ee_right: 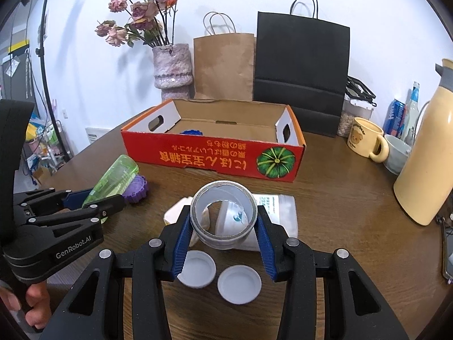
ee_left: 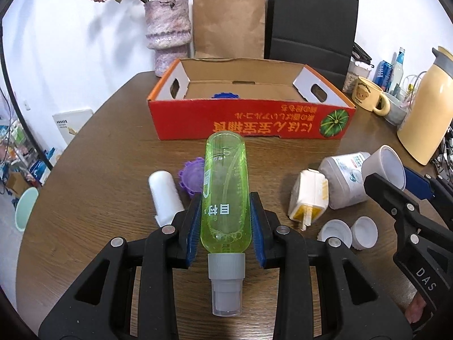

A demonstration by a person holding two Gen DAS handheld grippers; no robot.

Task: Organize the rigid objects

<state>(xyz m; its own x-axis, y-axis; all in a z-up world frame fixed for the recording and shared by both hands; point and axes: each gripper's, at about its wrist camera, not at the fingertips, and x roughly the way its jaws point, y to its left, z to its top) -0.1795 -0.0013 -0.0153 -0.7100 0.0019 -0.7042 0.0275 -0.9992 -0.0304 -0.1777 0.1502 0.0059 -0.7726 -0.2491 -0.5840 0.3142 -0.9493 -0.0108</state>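
Left gripper [ee_left: 226, 221] clamps the green bottle [ee_left: 225, 187] at mid-body, cap toward the camera, held above the bench [ee_left: 99, 170], probably for carrying to the red box [ee_left: 249, 124]. Right gripper [ee_right: 223, 226] grips a white cup [ee_right: 223, 215] by its sides, mouth facing the box; two caps [ee_right: 239, 283] lie below.

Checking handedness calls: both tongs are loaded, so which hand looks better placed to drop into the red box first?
Probably left. Its tongs hold the green bottle pointing straight at the red box; the right tongs, holding the white cup, sit farther back.
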